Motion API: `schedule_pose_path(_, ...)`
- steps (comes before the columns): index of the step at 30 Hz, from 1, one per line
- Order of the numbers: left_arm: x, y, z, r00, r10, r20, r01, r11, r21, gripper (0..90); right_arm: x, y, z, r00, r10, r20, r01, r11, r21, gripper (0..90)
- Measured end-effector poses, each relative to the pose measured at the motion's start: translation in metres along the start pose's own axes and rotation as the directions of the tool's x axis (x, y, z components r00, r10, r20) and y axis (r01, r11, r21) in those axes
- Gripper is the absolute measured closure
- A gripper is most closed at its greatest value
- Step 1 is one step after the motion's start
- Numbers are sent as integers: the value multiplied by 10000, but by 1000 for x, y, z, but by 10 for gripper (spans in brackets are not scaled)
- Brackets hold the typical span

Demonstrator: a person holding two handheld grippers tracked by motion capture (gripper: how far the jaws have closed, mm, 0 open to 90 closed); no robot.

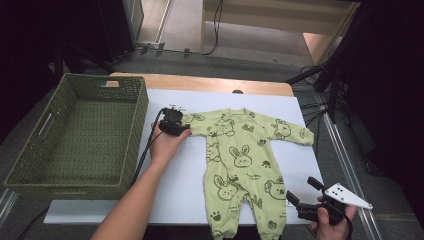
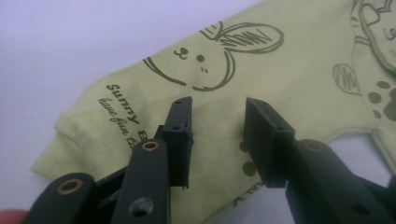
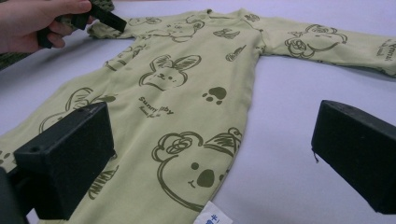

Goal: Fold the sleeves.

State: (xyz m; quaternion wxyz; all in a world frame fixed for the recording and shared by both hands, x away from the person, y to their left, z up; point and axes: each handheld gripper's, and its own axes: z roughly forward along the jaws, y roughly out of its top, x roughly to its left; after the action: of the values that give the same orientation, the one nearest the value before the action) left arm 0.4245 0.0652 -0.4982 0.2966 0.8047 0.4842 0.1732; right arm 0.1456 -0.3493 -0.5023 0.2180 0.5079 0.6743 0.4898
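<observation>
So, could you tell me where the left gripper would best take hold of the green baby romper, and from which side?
Probably at the sleeve near the cuff, coming down from above. The romper lies flat and spread on the white sheet, so only a pinch of loose cloth gives a hold. In the left gripper view the left gripper already straddles that sleeve, jaws apart and cloth between them.

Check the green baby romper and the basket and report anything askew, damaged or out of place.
Nothing stands out. The romper lies flat and face up on the white sheet, sleeves spread, with no tears or stains visible. The green basket sits upright beside it. The left gripper is at one sleeve cuff.
</observation>
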Motion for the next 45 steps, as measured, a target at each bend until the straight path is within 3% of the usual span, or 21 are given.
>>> schedule_pose_path(2, -3, -1, 0, 9996, 277, -55, -277, 9996, -22, 679, 0, 0, 1, 10000, 9, -23, -8, 10000, 31, 0)
schedule_pose_path(3, -4, -1, 0, 9994, 314, 117, -314, 9995, 2, 749, 0, 0, 1, 10000, 32, -37, -31, 10000, 49, 0)
schedule_pose_path(7, -3, -2, -1, 9987, 442, 250, -442, 9990, -8, 875, -1, -1, 1, 10000, 77, -24, -77, 10000, 19, 0)
schedule_pose_path(10, 0, -2, -2, 9987, 215, 463, -212, 9998, -72, 894, -1, -1, 1, 10000, 72, -21, -72, 10000, 4, 0)
schedule_pose_path(13, 0, -1, -6, 9978, 166, 642, -139, 9990, -433, 900, -2, -1, -1, 9998, 167, -90, -168, 9998, -85, 0)
schedule_pose_path(16, -4, 2, -13, 9965, 390, 743, -317, 9948, -966, 900, -3, -1, -2, 9996, 264, -92, -265, 9996, -131, 0)
schedule_pose_path(18, -6, 5, -19, 9931, 552, 1039, -408, 9899, -1356, 900, -3, -2, -2, 9993, 353, -142, -355, 9993, -146, 0)
schedule_pose_path(20, -10, 7, -24, 9918, 802, 999, -644, 9863, -1520, 900, -4, -2, -1, 9994, 313, -149, -315, 9994, -150, 0)
schedule_pose_path(21, -12, 8, -26, 9926, 740, 968, -577, 9851, -1618, 900, -3, -2, -1, 9993, 331, -155, -333, 9993, -152, 0)
schedule_pose_path(23, -7, 9, -27, 9957, 431, 817, -302, 9878, -1527, 900, -3, -1, -1, 9994, 306, -133, -308, 9994, -148, 0)
schedule_pose_path(25, 0, 8, -26, 9945, 138, 1035, 13, 9895, -1449, 900, -2, -1, -2, 9994, 315, -120, -317, 9994, -165, 0)
schedule_pose_path(27, 3, 7, -27, 9964, 323, 782, -219, 9913, -1295, 900, -2, -1, -2, 9995, 296, -125, -298, 9994, -166, 0)
schedule_pose_path(29, 7, 7, -27, 9976, 68, 683, 12, 9933, -1153, 900, -3, -2, -2, 9994, 315, -127, -317, 9994, -145, 0)
schedule_pose_path(30, 9, 8, -27, 9977, -136, 660, 209, 9936, -1112, 868, -4, -2, -2, 9994, 326, -126, -328, 9994, -135, 0)
schedule_pose_path(33, 15, 8, -24, 9974, -674, 268, 700, 9915, -1101, 629, -4, -2, -1, 9994, 322, -105, -323, 9994, -121, 0)
schedule_pose_path(36, 21, 6, -19, 9959, -903, -44, 896, 9930, -769, 454, -3, -2, -1, 9995, 279, -118, -281, 9995, -114, 0)
schedule_pose_path(39, 24, 2, -16, 9951, -974, -199, 956, 9926, -754, 390, -4, -2, -1, 9995, 296, -102, -297, 9995, -118, 0)
schedule_pose_path(45, 30, -8, -7, 9904, -990, -964, 952, 9945, -428, 370, -3, -2, -1, 9995, 292, -117, -293, 9995, -112, 0)
